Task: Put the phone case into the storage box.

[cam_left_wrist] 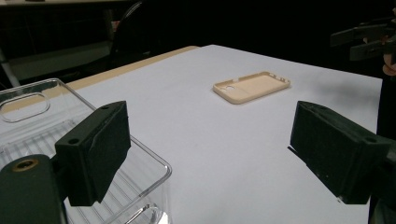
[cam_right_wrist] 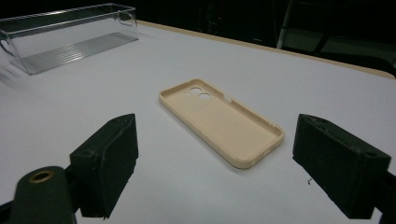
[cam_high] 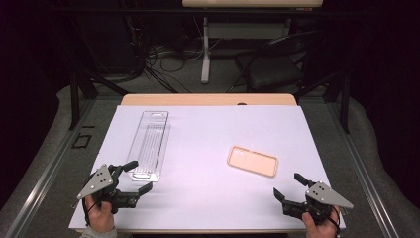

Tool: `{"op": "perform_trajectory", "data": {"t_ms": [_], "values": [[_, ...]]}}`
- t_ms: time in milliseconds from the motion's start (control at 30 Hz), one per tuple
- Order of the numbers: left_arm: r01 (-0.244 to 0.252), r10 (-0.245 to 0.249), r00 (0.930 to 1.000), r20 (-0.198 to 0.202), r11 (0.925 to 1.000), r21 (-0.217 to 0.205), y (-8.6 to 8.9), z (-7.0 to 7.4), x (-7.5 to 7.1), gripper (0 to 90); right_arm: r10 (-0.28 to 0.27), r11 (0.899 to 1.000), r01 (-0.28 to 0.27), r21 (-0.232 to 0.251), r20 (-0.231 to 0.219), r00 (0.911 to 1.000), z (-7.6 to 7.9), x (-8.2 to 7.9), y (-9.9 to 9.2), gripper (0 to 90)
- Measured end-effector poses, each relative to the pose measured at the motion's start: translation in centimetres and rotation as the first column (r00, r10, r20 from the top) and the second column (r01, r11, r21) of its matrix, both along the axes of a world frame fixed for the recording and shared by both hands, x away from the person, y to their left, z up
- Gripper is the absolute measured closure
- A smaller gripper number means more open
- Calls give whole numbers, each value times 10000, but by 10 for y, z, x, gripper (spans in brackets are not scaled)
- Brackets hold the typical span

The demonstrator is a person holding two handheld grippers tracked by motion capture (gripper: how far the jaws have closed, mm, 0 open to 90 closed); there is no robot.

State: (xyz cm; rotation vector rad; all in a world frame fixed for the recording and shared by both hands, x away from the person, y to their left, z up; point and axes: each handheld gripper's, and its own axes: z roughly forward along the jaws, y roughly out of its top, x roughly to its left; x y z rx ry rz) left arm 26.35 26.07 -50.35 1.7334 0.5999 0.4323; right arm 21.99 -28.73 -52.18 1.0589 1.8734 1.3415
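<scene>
Presently lying flat, inner side up, right of centre on the white surface [cam_high: 208, 148]: beige phone case [cam_high: 252, 161]. Right hand-held gripper [cam_high: 292, 188] is hovering just near of it, jaws released, grasping nothing. Left hand-held gripper [cam_high: 133, 177] is hovering at the near end of the clear plastic tray [cam_high: 149, 145], jaws likewise released and empty.
</scene>
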Motion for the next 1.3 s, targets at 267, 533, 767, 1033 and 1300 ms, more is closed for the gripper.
{"op": "perform_trajectory", "data": {"t_ms": [267, 533, 767, 1033, 1300], "values": [[104, -103, 9999, -121, 9999, 40, 0, -2, 1, 122, -23, 10000, 23, -26, 3, 10000, 1, -1, 0, 138], [-20, 26, 9995, -316, 9998, 182, -2, -3, 1, 126, -40, 9999, 36, -159, -252, 9997, -1, 0, 1, 138], [107, -56, 9957, -922, 9984, 548, -7, -5, 6, 128, -298, 9993, 276, -257, -889, 9956, -5, 5, 1, 138], [192, -20, 9848, -1738, 9951, 973, -15, -6, 9, 130, -188, 9998, 168, -126, -1840, 9828, -10, 10, 6, 138], [393, -116, 9668, -2551, 9938, 1038, -21, 0, 10, 130, -96, 9969, -109, -778, -2580, 9661, -8, 15, 13, 138]]}}
